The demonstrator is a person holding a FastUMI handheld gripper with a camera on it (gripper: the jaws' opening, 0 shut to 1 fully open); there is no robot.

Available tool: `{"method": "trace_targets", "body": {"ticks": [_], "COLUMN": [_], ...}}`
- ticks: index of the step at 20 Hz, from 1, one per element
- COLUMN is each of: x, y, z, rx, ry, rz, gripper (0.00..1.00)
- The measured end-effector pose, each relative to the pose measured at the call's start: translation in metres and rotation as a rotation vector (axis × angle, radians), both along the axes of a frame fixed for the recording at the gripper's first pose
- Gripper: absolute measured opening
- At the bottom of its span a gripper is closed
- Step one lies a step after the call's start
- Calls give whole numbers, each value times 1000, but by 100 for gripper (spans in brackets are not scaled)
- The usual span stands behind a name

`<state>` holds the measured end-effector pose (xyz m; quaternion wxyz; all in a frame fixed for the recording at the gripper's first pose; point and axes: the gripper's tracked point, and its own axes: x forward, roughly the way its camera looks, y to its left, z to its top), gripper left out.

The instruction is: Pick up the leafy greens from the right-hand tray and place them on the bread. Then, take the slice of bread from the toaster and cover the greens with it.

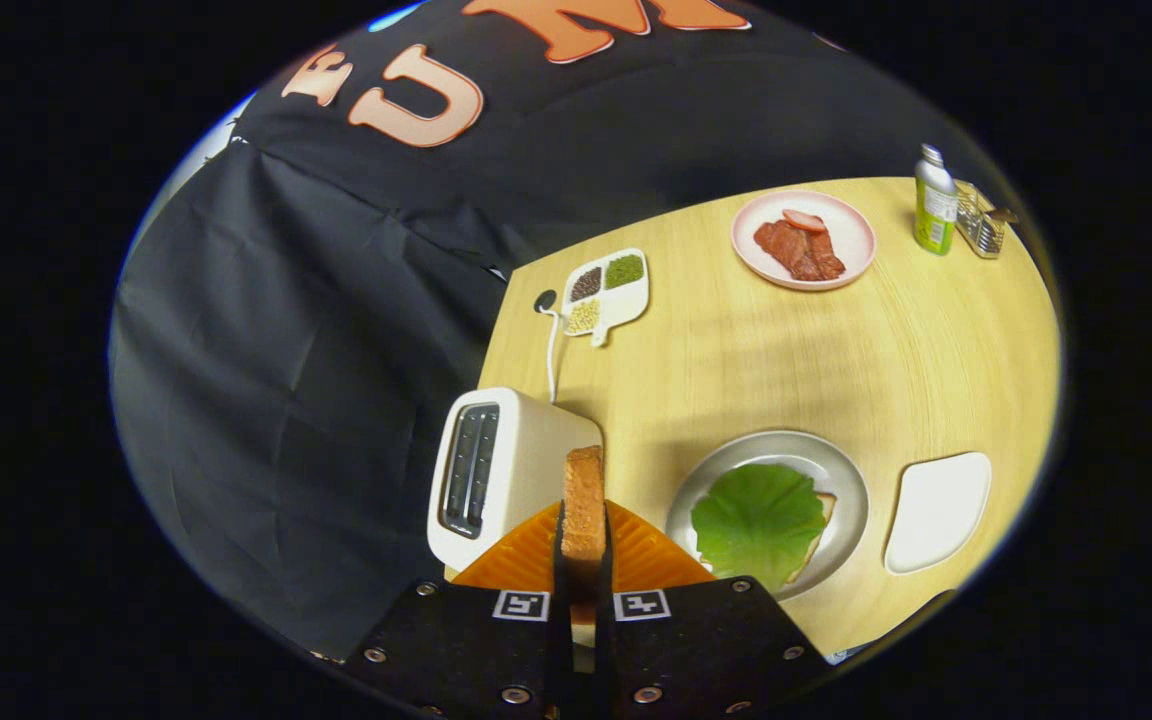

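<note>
We have the gripper [583, 560] clamped on the slice of bread [584, 505], which stands on edge between the two fingers, up clear of the toaster [496, 480] just ahead to the left. We judge the slice light, stiff but crumbly, so a modest squeeze on its flat faces seems right. Off to the right, the leafy greens [758, 520] already lie on the bread [820, 528] in the grey plate [841, 470], waiting for their cover.

Gripper [583, 545] fingers clamped edgewise on a bread slice [583, 500]
</note>
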<state>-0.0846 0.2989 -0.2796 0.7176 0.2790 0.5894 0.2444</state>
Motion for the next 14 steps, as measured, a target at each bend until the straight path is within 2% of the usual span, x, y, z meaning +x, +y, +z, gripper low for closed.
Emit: {"method": "trace_targets", "body": {"ticks": [9, 14], "x": [-38, -45], "y": [-24, -44], "z": [-79, -117], "rx": [33, -32], "ry": [117, 147], "rz": [-20, -44], "gripper": [9, 9]}}
